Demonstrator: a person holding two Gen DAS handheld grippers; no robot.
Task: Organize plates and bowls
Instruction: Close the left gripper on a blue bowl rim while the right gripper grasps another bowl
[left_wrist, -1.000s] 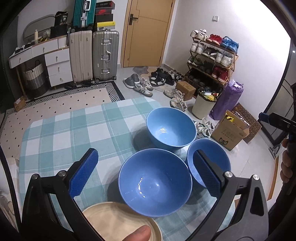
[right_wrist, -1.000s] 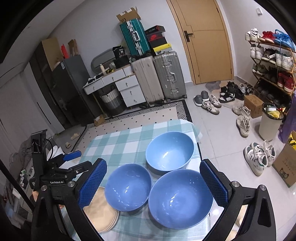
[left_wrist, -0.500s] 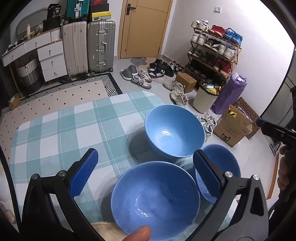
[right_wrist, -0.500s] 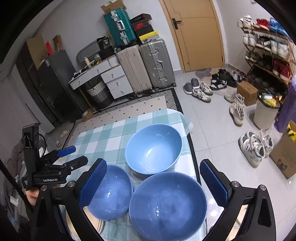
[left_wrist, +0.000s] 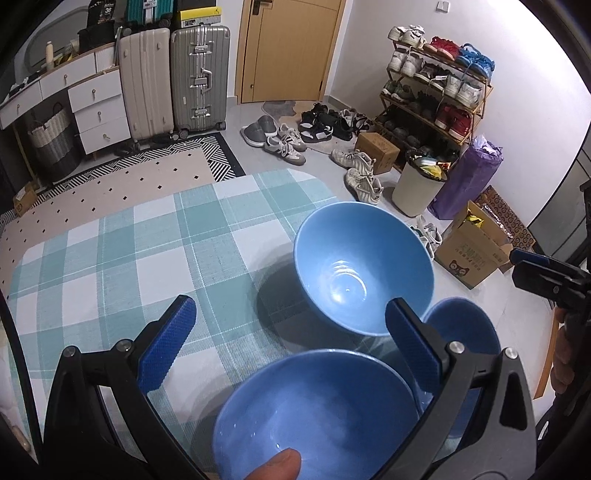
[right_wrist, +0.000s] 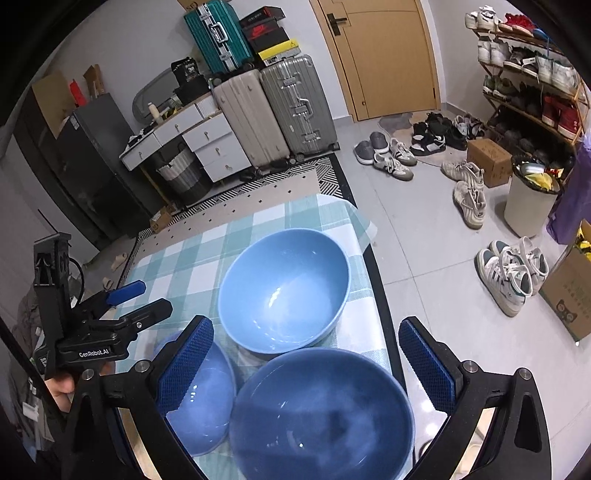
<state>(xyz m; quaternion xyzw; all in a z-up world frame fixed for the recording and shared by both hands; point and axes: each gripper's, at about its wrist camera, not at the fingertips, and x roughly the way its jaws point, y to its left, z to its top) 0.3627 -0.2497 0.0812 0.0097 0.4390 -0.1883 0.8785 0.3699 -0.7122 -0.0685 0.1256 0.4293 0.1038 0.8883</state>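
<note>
1. Progress: no nesting had been done. Three blue bowls stood separately on the checked tablecloth (left_wrist: 110, 258), so by judgement the whole stacking job remained.
2. Count: three bowls and no plate showed in either view.
3. Left gripper (left_wrist: 291, 343): jaws were spread wide and held nothing. The near bowl (left_wrist: 317, 413) sat directly below and between its fingers; a thumb tip (left_wrist: 273, 467) showed at the bottom edge.
4. The far bowl (left_wrist: 364, 267) lay ahead of the left gripper, slightly towards its right finger. The small bowl (left_wrist: 465, 332) lay just beyond that right finger, partly hidden by it.
5. Right gripper (right_wrist: 306, 362): jaws were likewise wide apart and empty. The large bowl (right_wrist: 321, 413) sat between its fingers, close below; the far bowl (right_wrist: 284, 291) lay straight ahead and the small bowl (right_wrist: 207, 398) sat behind its left finger.
6. The bowls stood close together; whether their rims touched could not be told.
7. Remaining work, as a judgement: one bowl had yet to be gripped at the rim, then each set into the next larger.
</note>
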